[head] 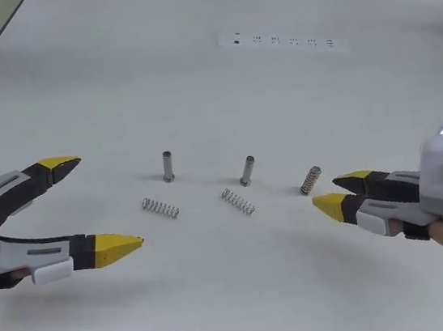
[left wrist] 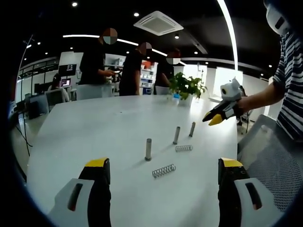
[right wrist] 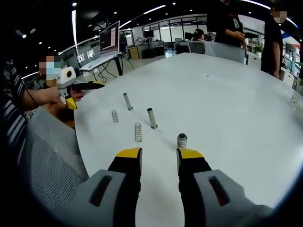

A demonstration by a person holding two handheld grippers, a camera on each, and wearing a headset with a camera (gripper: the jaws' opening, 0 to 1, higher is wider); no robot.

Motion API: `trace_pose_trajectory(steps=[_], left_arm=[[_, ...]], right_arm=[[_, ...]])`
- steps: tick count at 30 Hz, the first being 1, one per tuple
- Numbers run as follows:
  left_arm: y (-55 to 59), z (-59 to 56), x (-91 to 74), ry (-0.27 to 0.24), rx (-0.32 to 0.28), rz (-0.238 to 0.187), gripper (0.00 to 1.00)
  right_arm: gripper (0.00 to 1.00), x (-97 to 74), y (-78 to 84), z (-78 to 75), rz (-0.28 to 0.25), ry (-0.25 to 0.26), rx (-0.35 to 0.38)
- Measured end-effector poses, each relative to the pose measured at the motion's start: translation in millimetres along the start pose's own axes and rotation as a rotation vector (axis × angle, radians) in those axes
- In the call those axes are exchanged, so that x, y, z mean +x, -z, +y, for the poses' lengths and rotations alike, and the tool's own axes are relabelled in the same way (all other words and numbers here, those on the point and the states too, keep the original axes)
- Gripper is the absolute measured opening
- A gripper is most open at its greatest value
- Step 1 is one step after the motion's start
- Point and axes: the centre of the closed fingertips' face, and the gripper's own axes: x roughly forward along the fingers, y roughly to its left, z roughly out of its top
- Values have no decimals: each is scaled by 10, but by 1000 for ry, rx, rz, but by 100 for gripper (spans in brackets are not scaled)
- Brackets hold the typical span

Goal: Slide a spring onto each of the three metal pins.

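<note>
Left hand-held gripper [head: 110, 200] and right hand-held gripper [head: 324, 191] gape empty; one upright pin [head: 314, 170] wears a coiled spring [head: 310, 181].

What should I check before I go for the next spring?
1. Sprung pin carries a spring: ok.
2. Left bare pin and middle bare pin stand upright: ok.
3. Left loose spring and middle loose spring lie flat on the table, apart from the pins: ok.
4. Left gripper open, nothing held: ok.
5. Right gripper open, nothing held, close beside the sprung pin: ok.
6. Spring seated fully down on the sprung pin: cannot tell.
</note>
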Motion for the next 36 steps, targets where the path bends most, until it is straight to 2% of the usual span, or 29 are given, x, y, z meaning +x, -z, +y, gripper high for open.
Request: trace_pose_trajectory(steps=[14,24,29,32,36], left_arm=[[26,38,-43,-7,-8,-2,92],[13,31,-40,-5,-11,-8,92],[9,30,-34,-5,-10,-8,92],[15,25,-29,-3,-12,-7,92],[32,20,-24,-1,-13,-3,92]], right_arm=[[30,261,-155,270,23,-67,-34],[28,496,-312,478,46,-120,-96],[27,613,-303,503,69,-130,-97],[27,683,-242,533,102,-143,-103],[26,759,-159,541,142,-145,-150]])
